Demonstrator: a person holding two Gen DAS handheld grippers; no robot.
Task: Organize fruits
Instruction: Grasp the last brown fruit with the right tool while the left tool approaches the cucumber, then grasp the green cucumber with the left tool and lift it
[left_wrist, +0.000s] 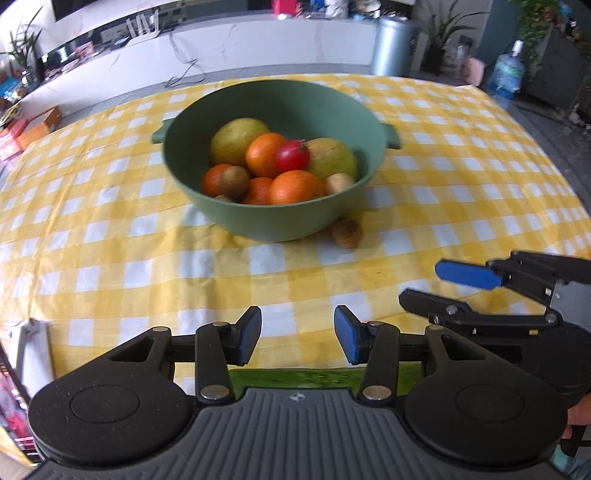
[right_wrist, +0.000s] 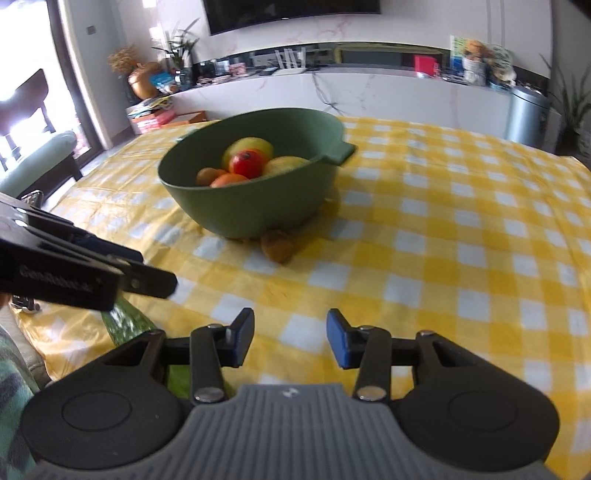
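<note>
A green two-handled bowl (left_wrist: 258, 218) (right_wrist: 240, 210) stands mid-table, filled with oranges, two yellow-green fruits, a red fruit (left_wrist: 291, 155) and kiwis. One loose kiwi (left_wrist: 346, 232) (right_wrist: 277, 245) lies on the cloth against the bowl's near side. My left gripper (left_wrist: 297, 336) (right_wrist: 159, 271) hovers open over the near cloth, nothing between its blue pads. My right gripper (right_wrist: 290, 338) (left_wrist: 428, 286), just to its right, is open and holds nothing. A long green vegetable (left_wrist: 317, 376) (right_wrist: 125, 321) lies at the table's near edge beneath both grippers, mostly hidden.
A yellow and white checked cloth (left_wrist: 443, 184) covers the table. Beyond its far edge stand a white marble cabinet (right_wrist: 406, 92), a silver bin (left_wrist: 391, 44) and potted plants. A chair (right_wrist: 33, 162) sits off the left side.
</note>
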